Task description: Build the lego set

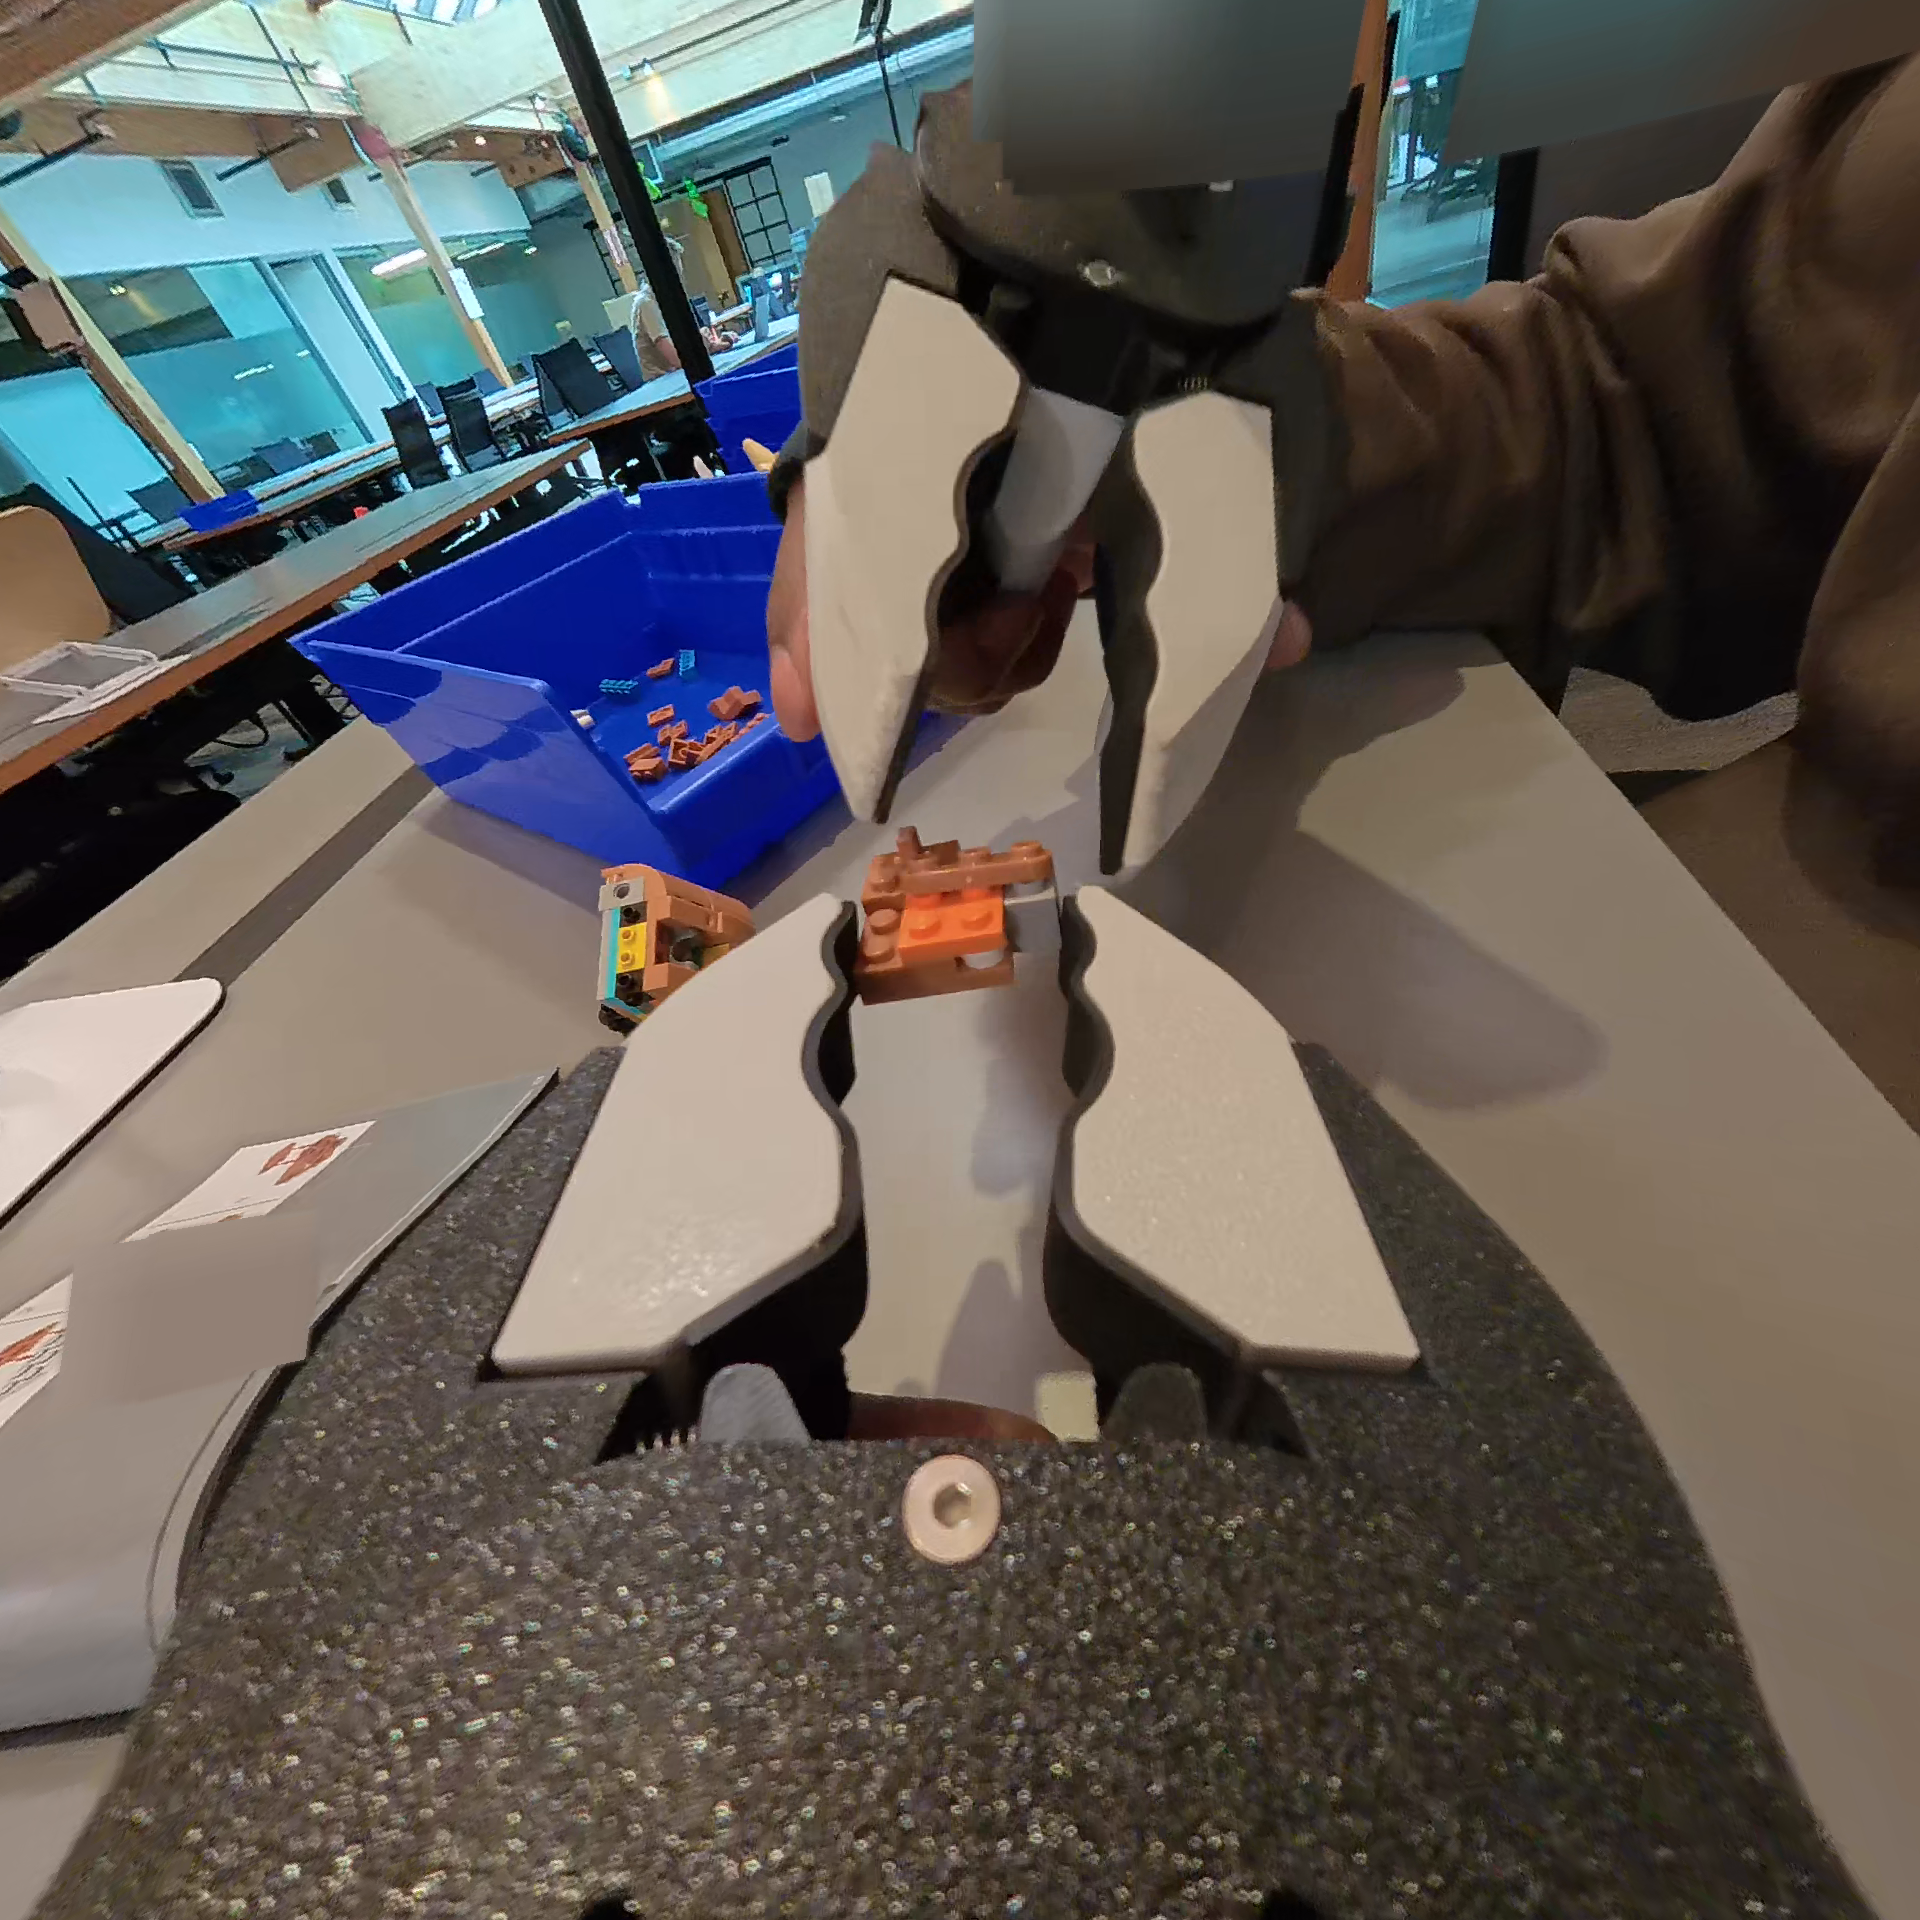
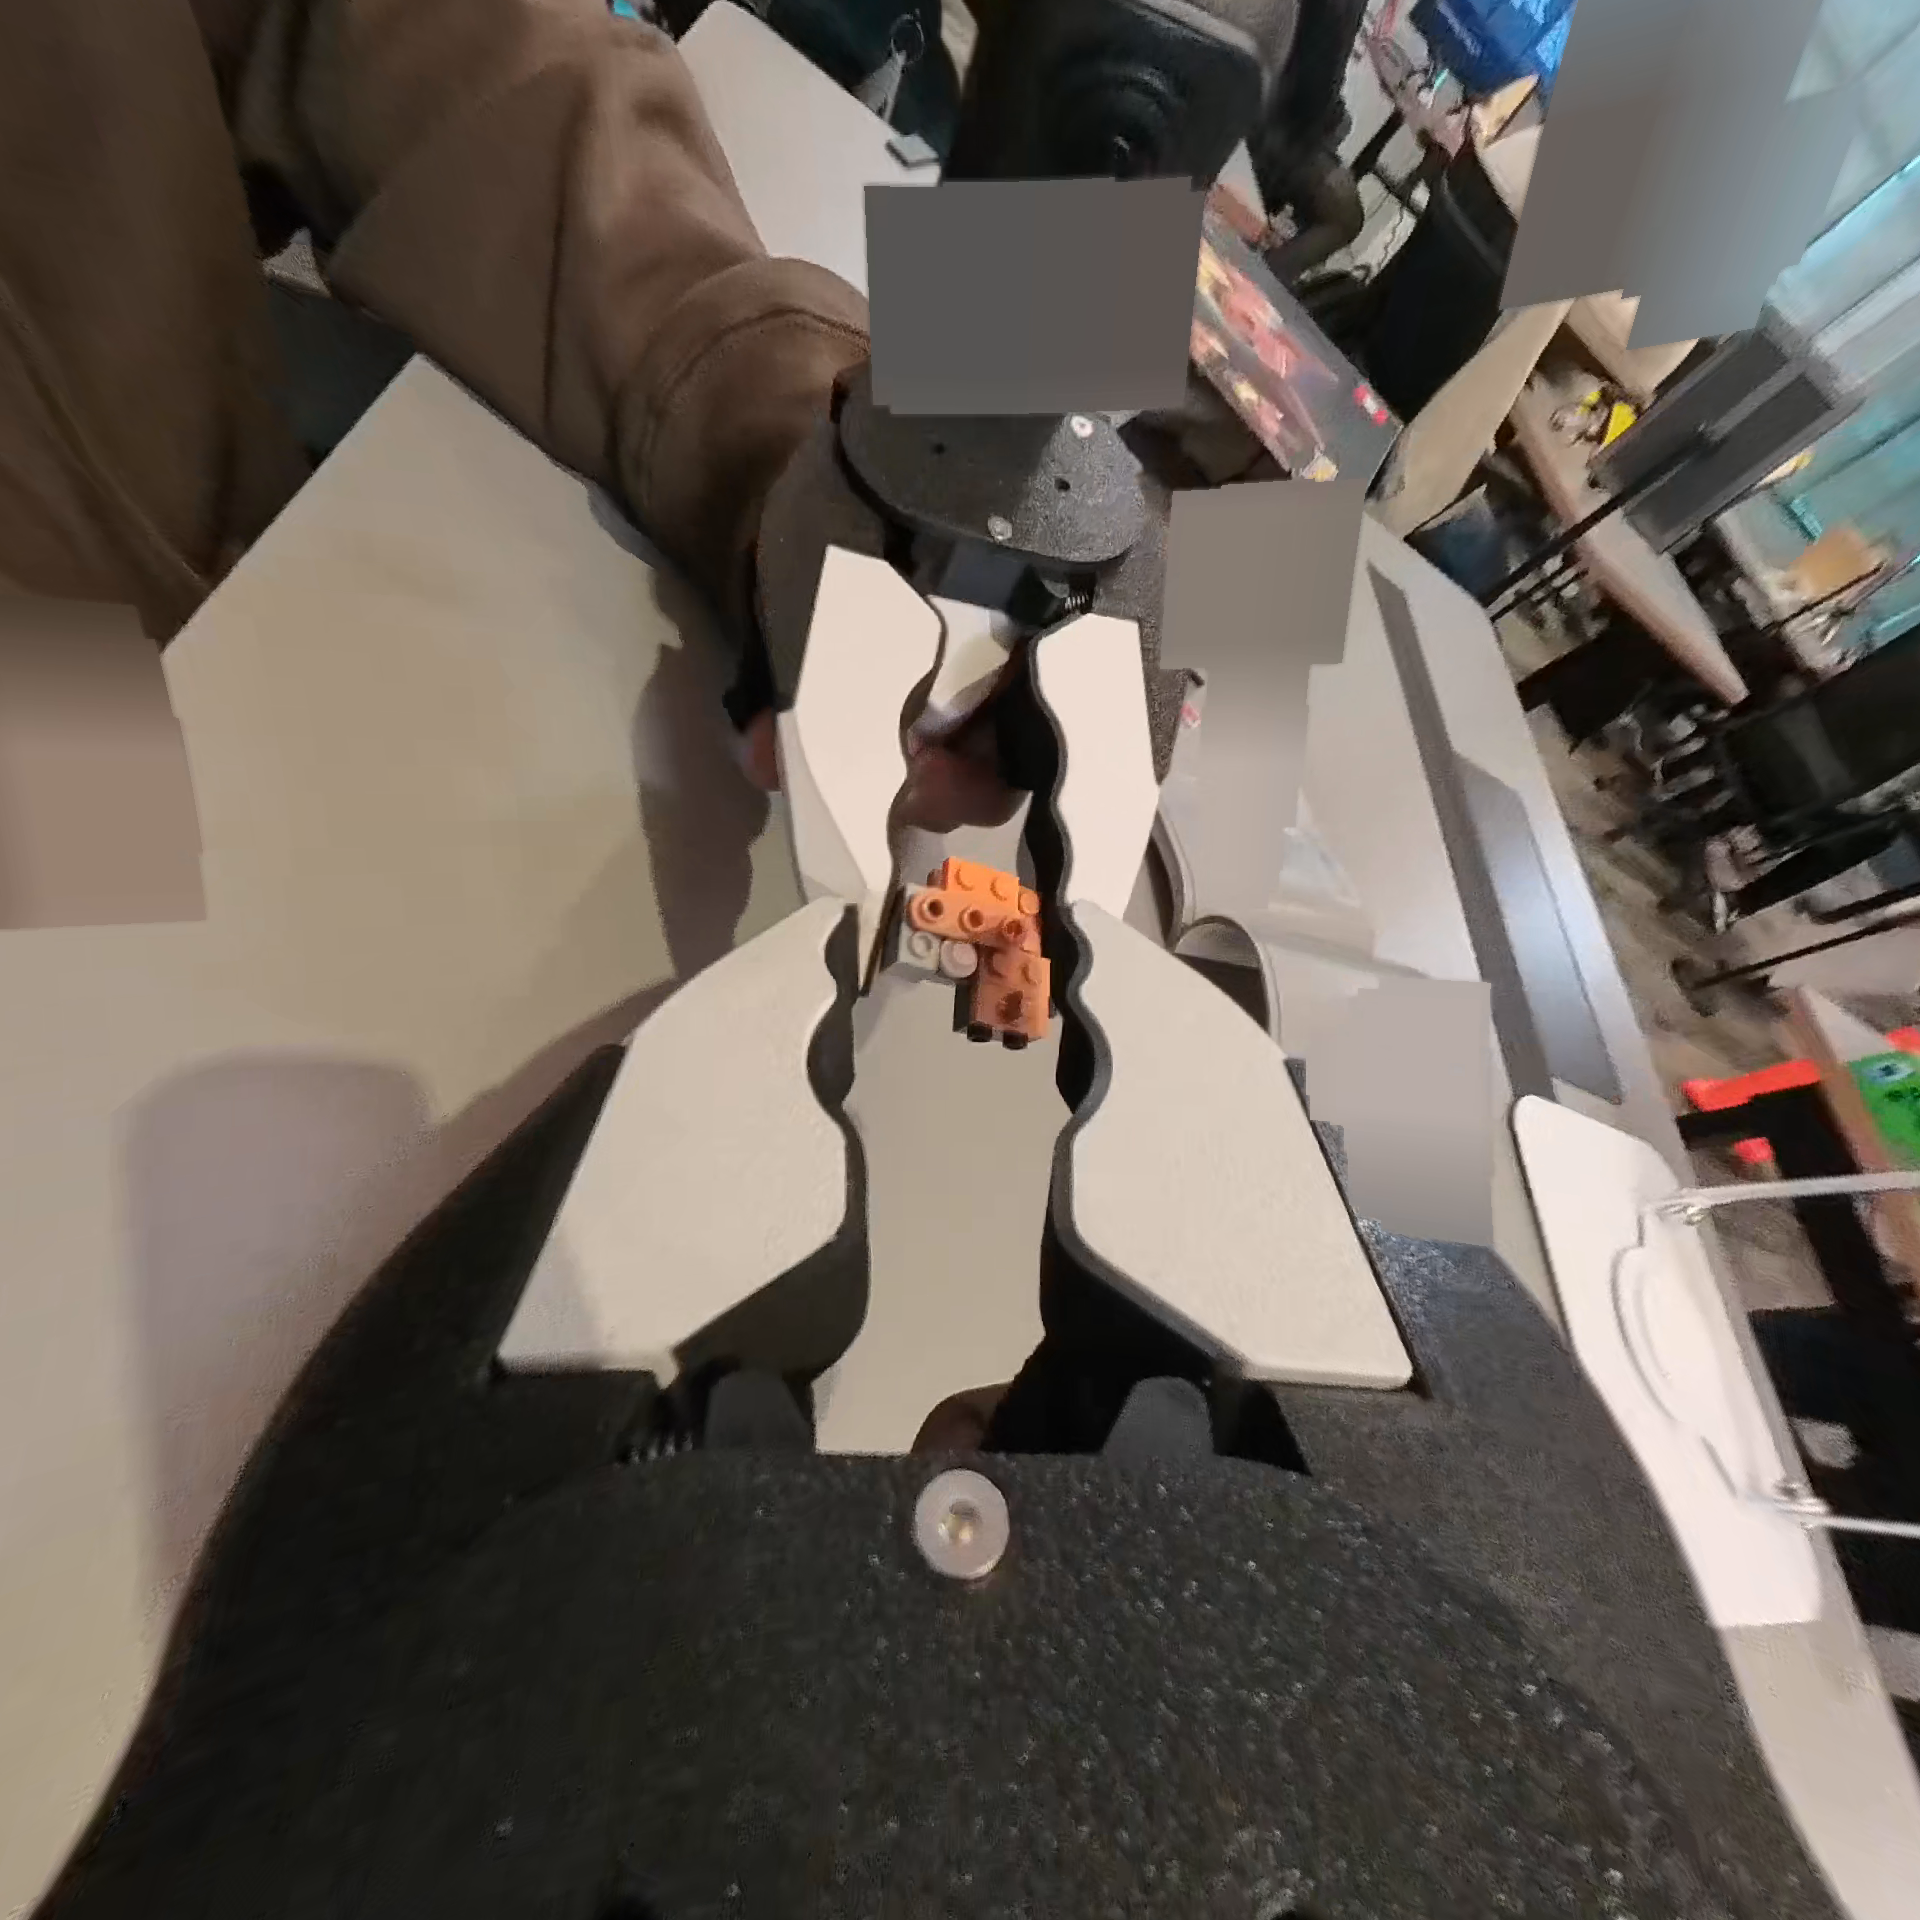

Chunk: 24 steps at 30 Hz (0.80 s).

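My left gripper (image 1: 956, 925) is clamped on the small half-built lego assembly of brown, orange and grey bricks (image 1: 951, 920), holding it above the grey table (image 1: 1455, 1039), while my right gripper (image 1: 997, 842) hangs just above that assembly with its jaws apart and nothing between them that I can see. To do this well, I should keep the left grip steady and bring the right fingertips (image 1: 868, 769) down squarely onto the top brown plate, pressing straight so the assembly does not twist. Spare brown pieces lie in the blue plastic bin (image 1: 582, 634) behind the assembly, left.

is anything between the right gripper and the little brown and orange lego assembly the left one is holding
Nothing visible. The right gripper hangs open just above the lego assembly, which the left gripper grips, with only open air between them.
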Each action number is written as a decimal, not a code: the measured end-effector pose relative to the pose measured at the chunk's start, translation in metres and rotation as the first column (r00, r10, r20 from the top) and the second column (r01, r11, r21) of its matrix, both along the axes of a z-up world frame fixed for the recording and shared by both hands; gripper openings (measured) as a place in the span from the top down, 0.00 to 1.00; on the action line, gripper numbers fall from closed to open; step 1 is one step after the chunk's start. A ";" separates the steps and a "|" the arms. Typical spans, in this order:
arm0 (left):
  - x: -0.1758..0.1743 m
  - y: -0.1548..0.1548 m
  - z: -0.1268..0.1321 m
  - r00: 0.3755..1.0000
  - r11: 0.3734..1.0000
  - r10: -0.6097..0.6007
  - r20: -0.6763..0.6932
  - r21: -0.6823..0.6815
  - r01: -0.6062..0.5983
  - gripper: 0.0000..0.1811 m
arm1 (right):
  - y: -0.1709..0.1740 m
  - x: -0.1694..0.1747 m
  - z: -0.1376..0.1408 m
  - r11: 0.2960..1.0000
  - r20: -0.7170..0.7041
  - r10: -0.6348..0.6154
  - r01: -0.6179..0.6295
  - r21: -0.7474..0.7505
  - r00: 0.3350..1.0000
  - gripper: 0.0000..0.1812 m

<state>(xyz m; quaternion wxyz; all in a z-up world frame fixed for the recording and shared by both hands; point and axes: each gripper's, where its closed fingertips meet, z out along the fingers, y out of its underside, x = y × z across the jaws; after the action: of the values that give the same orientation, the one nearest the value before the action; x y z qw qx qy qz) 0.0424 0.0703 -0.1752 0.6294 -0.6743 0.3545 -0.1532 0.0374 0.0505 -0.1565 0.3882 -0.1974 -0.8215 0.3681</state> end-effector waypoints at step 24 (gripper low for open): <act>0.005 -0.002 -0.005 0.999 1.000 -0.012 -0.050 0.015 0.013 0.79 | 0.000 -0.001 -0.007 0.966 0.264 -0.036 0.101 -0.237 0.964 0.87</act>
<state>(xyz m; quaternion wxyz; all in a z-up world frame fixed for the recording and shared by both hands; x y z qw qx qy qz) 0.0474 0.0684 -0.1800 0.6246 -0.6707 0.3756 -0.1375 0.0365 0.0510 -0.1639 0.2630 -0.3191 -0.8050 0.4255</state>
